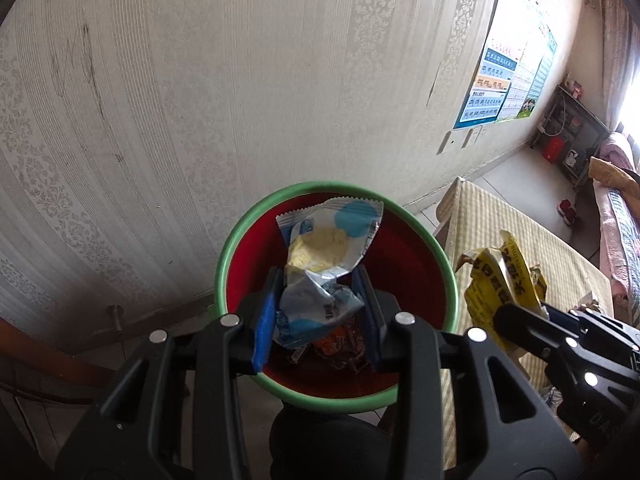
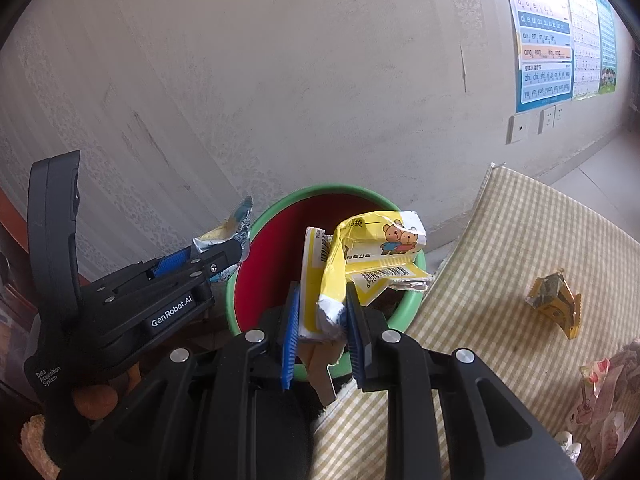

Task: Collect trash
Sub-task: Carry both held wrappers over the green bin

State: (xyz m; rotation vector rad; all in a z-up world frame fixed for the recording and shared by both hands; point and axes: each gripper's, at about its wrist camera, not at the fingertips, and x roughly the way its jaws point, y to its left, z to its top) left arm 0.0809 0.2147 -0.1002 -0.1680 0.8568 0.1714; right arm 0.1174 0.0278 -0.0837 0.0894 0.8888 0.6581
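Note:
A red bin with a green rim (image 1: 228, 256) stands by the wall, next to the table; it also shows in the right wrist view (image 2: 240, 276). My left gripper (image 1: 318, 300) is shut on a crumpled blue-and-white wrapper (image 1: 320, 240) and holds it over the bin's mouth. My right gripper (image 2: 320, 320) is shut on a yellow-and-white wrapper with cartoon bears (image 2: 368, 256), held above the bin's right rim. The left gripper also shows in the right wrist view (image 2: 236, 254), and the yellow wrapper in the left wrist view (image 1: 502, 280). Orange wrappers (image 1: 340, 340) lie inside the bin.
A table with a yellow checked cloth (image 2: 500, 260) lies right of the bin. A small gold wrapper (image 2: 554, 300) and a pink-and-white wrapper (image 2: 604, 392) lie on it. A patterned wall (image 1: 200, 80) with posters (image 1: 504, 80) is behind. A bed (image 1: 616, 216) stands far right.

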